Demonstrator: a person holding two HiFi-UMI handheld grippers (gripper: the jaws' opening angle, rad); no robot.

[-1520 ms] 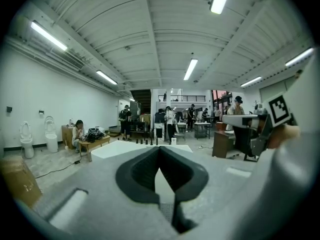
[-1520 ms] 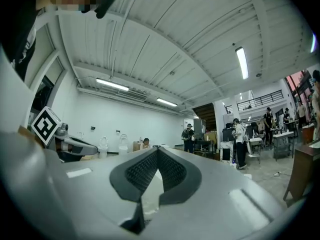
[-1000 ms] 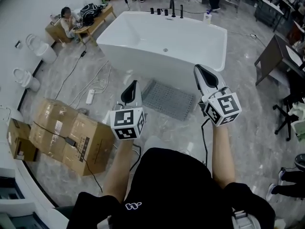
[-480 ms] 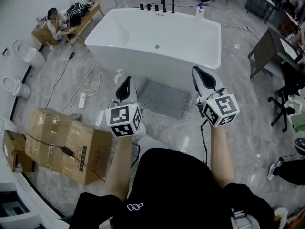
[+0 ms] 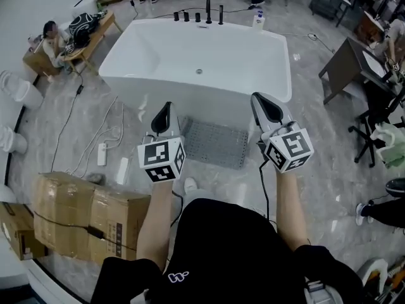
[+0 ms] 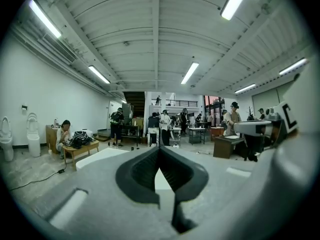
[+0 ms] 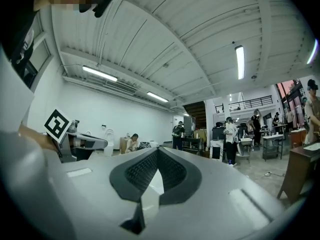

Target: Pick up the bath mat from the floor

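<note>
A grey perforated bath mat (image 5: 214, 143) lies flat on the marble floor against the front of a white bathtub (image 5: 196, 62). My left gripper (image 5: 166, 109) hangs in the air above the mat's left edge, jaws shut with nothing in them. My right gripper (image 5: 262, 101) floats above the mat's right edge, also shut and empty. In the left gripper view the left gripper (image 6: 159, 149) points level across the room, tips together; the mat is out of sight there. The right gripper (image 7: 157, 150) points level too, its tips meeting, with the mat hidden below.
Cardboard boxes (image 5: 85, 215) lie on the floor at the left, with a white power strip (image 5: 102, 154) and cables near them. A dark desk (image 5: 347, 68) and office chair (image 5: 380, 116) stand at the right. A seated person (image 5: 49, 38) is beside a low wooden table (image 5: 88, 31) far left.
Both grippers and the person have advanced toward the bathtub; the tub and mat now sit closer and lower in the head view. The jaws stayed shut.
</note>
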